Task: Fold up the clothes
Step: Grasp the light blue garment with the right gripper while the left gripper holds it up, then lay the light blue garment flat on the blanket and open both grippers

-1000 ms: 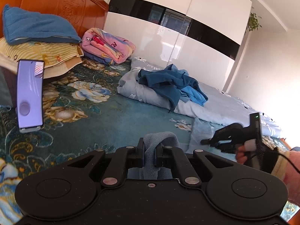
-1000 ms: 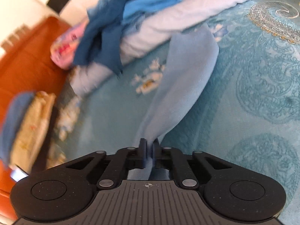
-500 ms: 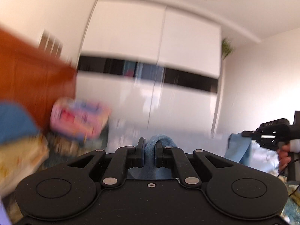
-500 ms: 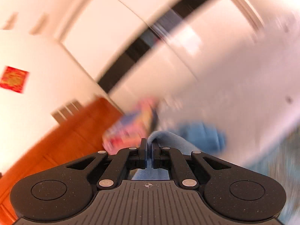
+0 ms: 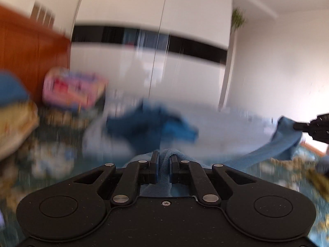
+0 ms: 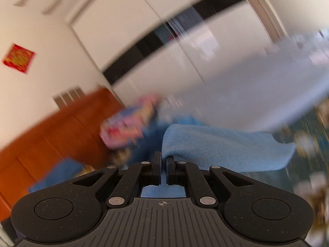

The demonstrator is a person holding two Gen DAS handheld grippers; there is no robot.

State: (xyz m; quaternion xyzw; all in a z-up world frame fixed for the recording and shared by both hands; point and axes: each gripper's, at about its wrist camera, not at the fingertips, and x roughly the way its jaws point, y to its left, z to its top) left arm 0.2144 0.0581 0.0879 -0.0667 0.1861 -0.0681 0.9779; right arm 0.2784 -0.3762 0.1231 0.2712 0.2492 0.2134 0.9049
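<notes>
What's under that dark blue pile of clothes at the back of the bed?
The dark blue clothes lie on a pale blue quilt spread over the bed. What is beneath the quilt is covered, and blur hides finer detail.

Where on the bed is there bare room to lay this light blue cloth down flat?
The freest patch is the teal floral bedspread just ahead of the left gripper, bordered by the pale quilt behind and the pillows at the left. It is crowded further back: dark blue clothes heaped on the quilt, a pink blanket by the headboard.
</notes>
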